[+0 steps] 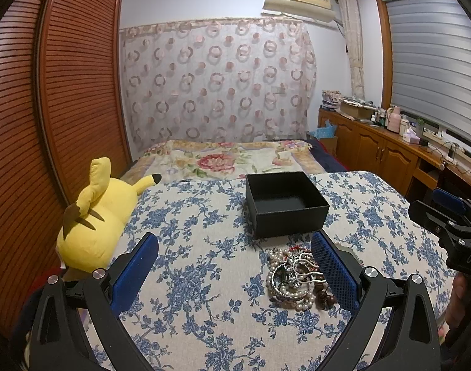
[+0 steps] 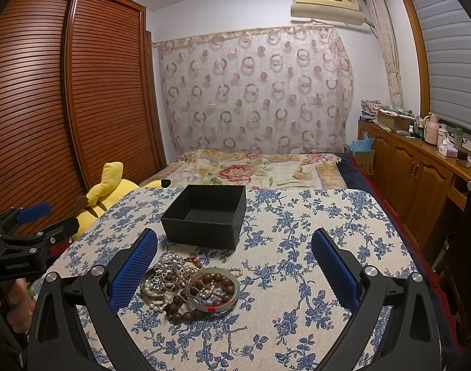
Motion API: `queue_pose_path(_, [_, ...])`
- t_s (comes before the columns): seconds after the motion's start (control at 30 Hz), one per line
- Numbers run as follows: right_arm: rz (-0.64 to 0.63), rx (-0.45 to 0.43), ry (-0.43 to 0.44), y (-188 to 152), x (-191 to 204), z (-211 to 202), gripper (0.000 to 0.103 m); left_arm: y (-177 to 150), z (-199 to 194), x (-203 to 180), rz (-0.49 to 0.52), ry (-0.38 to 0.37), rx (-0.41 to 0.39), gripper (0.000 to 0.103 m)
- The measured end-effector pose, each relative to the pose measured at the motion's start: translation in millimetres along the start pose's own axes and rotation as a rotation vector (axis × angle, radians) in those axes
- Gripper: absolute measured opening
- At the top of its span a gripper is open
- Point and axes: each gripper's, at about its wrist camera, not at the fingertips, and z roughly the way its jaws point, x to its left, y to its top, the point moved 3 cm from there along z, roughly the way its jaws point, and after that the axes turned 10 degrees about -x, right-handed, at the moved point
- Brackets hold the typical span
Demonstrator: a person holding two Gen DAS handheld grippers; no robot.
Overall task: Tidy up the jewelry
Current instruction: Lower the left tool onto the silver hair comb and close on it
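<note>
The jewelry pile (image 2: pixel 186 287), a tangle of pearl strands, brown beads and 1 pale bangle, is lying on the floral tablecloth (image 2: pixel 297 262) just near of the empty black box (image 2: pixel 204 216). Both the left gripper (image 1: pixel 235 272) and right gripper (image 2: pixel 235 272) are hovering released. Judgement: pinch 1 piece only, lifting slowly to avoid dragging tangled strands.

Dim, even indoor light, soft shadows, sharp centre, heavy fisheye bending and black vignette at all corners.
</note>
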Motion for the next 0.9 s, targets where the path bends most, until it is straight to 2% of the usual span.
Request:
queue_pose_path(0.2, [-0.003, 0.005, 0.002, -12.3, 2.6, 4.6, 0.101, -1.0, -0.2, -2.8, 0.001, -0.009, 0.010, 0.095])
queue_pose_path(0.4, [-0.014, 0.030, 0.021, -14.0, -1.7, 10.3, 0.101, -17.6, 18.7, -1.9, -0.001, -0.047, 0.074, 0.095])
queue_pose_path(0.57, [-0.018, 0.056, 0.023, -23.8, -12.1, 15.5, 0.100, -37.8, 36.2, -4.7, 0.002, -0.099, 0.128, 0.095])
queue_pose_path(0.83, [-0.023, 0.113, 0.041, -46.7, -22.3, 28.9, 0.089, -57.4, 54.0, -18.4, -0.016, -0.218, 0.196, 0.095])
queue_pose_path(0.87, [-0.024, 0.124, 0.042, -49.9, -23.0, 31.0, 0.089, -57.9, 55.4, -19.9, -0.019, -0.229, 0.201, 0.093])
queue_pose_path(0.9, [-0.025, 0.140, 0.045, -54.5, -24.6, 34.2, 0.087, -58.9, 57.7, -21.7, -0.021, -0.240, 0.209, 0.085])
